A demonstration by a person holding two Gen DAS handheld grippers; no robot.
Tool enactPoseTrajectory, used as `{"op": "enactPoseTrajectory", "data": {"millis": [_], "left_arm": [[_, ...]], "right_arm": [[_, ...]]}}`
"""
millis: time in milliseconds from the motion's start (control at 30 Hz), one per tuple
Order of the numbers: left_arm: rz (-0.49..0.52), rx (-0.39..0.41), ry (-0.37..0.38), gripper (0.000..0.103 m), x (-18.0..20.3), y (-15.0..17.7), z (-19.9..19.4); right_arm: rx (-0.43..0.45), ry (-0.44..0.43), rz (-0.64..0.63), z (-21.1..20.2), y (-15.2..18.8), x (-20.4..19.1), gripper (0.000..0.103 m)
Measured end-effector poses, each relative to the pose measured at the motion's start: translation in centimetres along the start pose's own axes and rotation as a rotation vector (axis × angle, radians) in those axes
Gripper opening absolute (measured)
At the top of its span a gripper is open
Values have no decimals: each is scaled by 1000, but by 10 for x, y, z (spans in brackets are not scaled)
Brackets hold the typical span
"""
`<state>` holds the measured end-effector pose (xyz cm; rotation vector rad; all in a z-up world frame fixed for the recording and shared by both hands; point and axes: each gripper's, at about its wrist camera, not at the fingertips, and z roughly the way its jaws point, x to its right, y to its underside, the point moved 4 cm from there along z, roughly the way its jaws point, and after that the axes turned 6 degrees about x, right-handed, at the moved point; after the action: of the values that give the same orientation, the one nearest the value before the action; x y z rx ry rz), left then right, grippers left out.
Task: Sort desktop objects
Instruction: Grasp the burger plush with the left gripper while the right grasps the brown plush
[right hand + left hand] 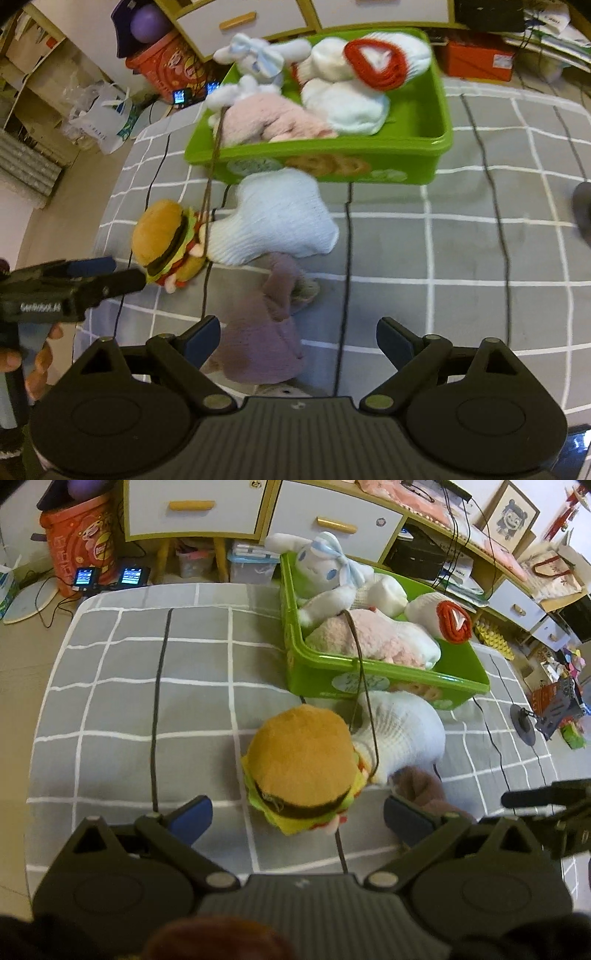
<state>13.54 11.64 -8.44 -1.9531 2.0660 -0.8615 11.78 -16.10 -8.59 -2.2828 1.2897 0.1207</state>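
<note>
A plush hamburger (301, 766) lies on the grey checked surface (122, 686), next to a white knitted item (400, 731) and a mauve knitted item (419, 786). My left gripper (297, 818) is open, its jaws on either side of the hamburger's near edge. In the right wrist view the hamburger (166, 242), white item (280, 221) and mauve item (266, 332) show again. My right gripper (299, 336) is open over the mauve item. A green bin (373, 672) holds a white rabbit plush (332, 576), a pink plush and white knits.
Dark cables (159, 701) run across the surface. A brown string (364, 686) runs from the bin to the hamburger. Drawers (192, 509) and a red tub (79, 542) stand behind. The left gripper body (70, 290) shows at the left of the right view.
</note>
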Motion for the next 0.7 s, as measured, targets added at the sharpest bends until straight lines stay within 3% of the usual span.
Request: {"op": "enactPoseTrajectory", "data": {"millis": [167, 500, 700], "left_arm": [[42, 18, 34, 102, 6, -2, 10], [96, 21, 29, 102, 9, 4, 33], [90, -8, 6, 87, 4, 9, 44]], "right_arm": [[-44, -8, -23, 17, 8, -9, 92], [-88, 5, -34, 40, 18, -12, 92], [-106, -10, -29, 48, 23, -17, 92]]}}
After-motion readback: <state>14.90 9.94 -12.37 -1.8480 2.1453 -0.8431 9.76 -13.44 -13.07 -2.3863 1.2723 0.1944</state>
